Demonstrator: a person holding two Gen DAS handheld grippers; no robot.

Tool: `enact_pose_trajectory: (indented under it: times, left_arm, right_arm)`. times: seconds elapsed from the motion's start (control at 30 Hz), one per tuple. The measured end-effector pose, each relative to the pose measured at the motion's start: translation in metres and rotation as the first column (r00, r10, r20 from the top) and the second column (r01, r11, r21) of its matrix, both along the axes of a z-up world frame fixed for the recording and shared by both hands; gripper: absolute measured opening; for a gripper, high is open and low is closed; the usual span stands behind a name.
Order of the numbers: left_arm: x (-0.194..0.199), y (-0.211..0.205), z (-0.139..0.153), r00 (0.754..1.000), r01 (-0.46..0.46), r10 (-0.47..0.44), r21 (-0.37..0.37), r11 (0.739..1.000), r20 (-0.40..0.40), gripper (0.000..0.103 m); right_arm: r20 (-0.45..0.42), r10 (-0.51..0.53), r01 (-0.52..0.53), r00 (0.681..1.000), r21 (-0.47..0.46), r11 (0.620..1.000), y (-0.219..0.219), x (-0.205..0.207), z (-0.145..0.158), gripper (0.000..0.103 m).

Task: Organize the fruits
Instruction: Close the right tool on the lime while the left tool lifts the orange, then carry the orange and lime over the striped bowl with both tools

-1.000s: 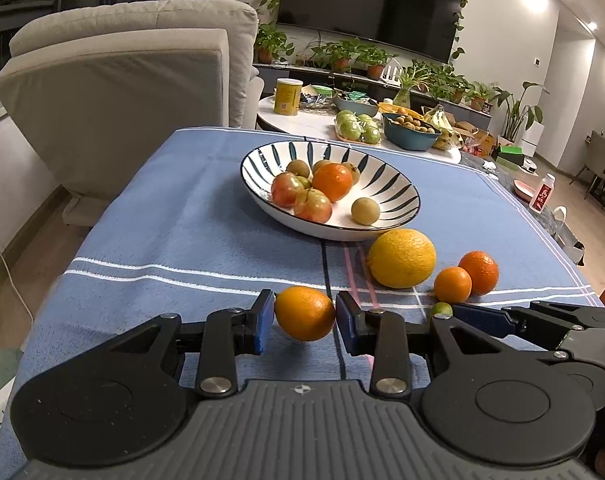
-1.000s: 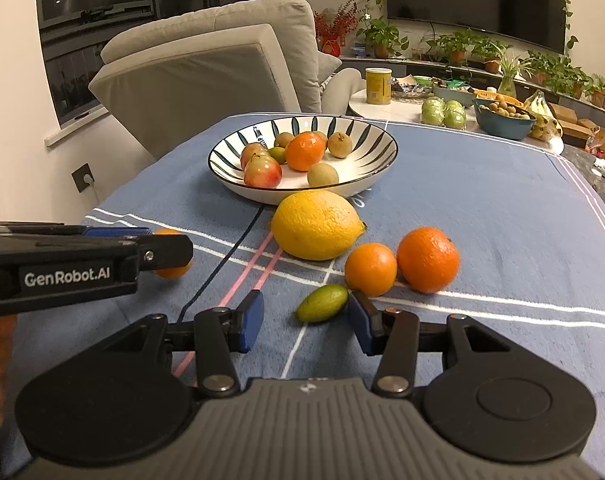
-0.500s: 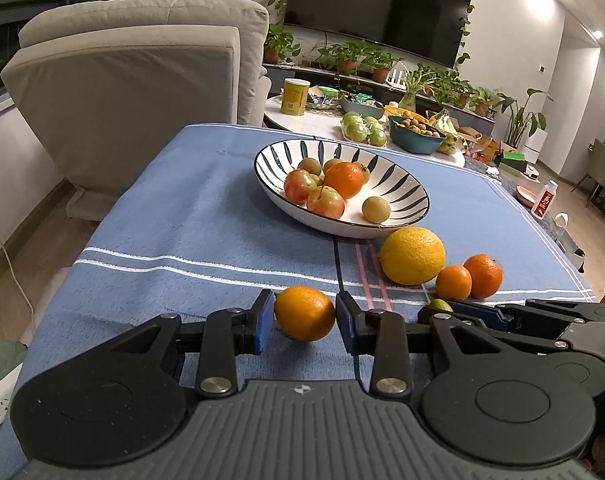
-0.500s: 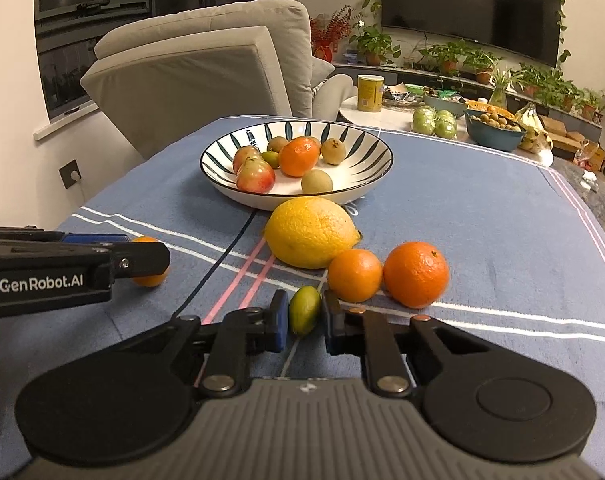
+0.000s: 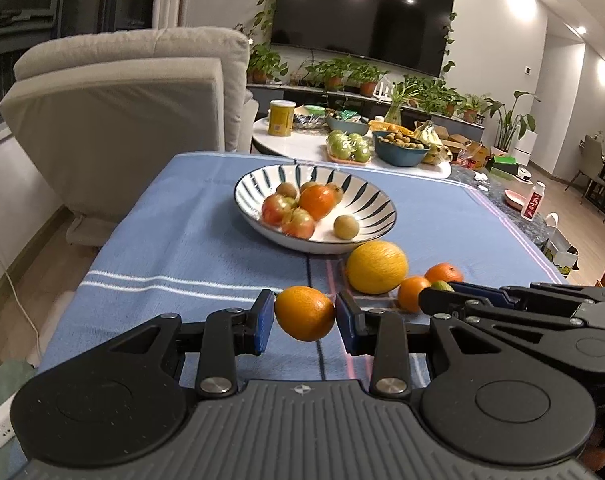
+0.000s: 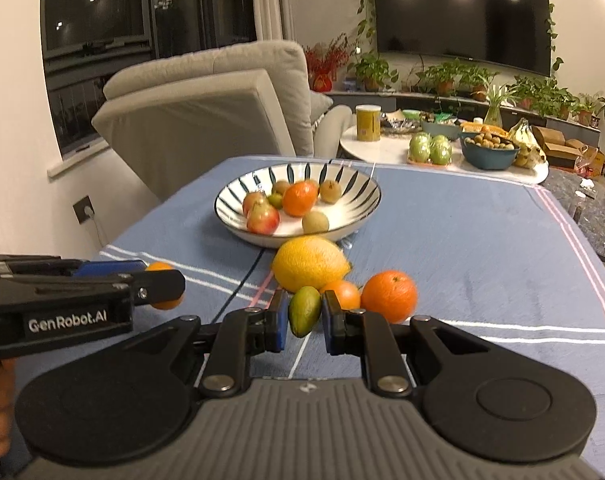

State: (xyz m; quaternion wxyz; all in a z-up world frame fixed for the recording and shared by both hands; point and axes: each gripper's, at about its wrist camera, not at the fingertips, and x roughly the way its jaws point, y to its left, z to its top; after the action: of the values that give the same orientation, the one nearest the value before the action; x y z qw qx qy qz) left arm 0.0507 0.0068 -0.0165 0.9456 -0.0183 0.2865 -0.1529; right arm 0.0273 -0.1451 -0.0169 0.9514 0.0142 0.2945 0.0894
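My left gripper (image 5: 304,316) is shut on an orange (image 5: 305,313) and holds it above the blue tablecloth. My right gripper (image 6: 303,314) is shut on a small green fruit (image 6: 304,311), lifted off the cloth. A striped bowl (image 5: 366,196), also in the right wrist view (image 6: 350,184), holds apples, an orange and small brown fruits. In front of it lie a large yellow citrus (image 6: 310,263) and two oranges (image 6: 389,296). The left gripper with its orange shows at the left of the right wrist view (image 6: 162,284).
A grey armchair (image 5: 122,120) stands beyond the table's far left corner. A white side table (image 5: 302,144) behind carries a yellow can, green apples and a blue bowl. The blue cloth (image 5: 182,240) runs to the table's left edge.
My right gripper closed on the green fruit and lifted it. My left gripper raised its orange off the cloth. Both views have risen and the bowl looks farther off.
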Motion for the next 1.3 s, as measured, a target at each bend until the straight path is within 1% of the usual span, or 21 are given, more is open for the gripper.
enact_pose_trajectory:
  times: [0.3,0.5,0.73,1.07,1.3]
  left_arm:
    - [0.008,-0.018,0.012,0.999,0.028,-0.028,0.016,0.999,0.029,0.032]
    - [0.017,-0.026,0.014,0.999,0.034,-0.035,0.023,0.999,0.032,0.032]
    - [0.032,-0.03,0.011,0.999,0.029,-0.029,0.031,0.999,0.017,0.032]
    - [0.055,-0.037,0.012,0.999,0.045,-0.046,0.04,0.998,0.022,0.032]
    - [0.074,-0.041,0.005,0.999,0.038,-0.038,0.046,0.998,0.005,0.032]
  right_arm:
    - [0.053,-0.02,0.018,0.998,0.029,0.999,-0.013,0.008,0.015,0.079]
    - [0.066,-0.019,0.017,0.998,0.029,0.999,-0.017,0.018,0.018,0.079]
    - [0.067,-0.014,0.012,0.998,0.03,0.999,-0.018,0.028,0.019,0.079]
    - [0.049,-0.017,0.016,0.999,0.03,0.999,-0.022,0.056,0.018,0.079]
    - [0.037,-0.014,0.013,0.999,0.02,1.0,-0.021,0.075,0.014,0.079]
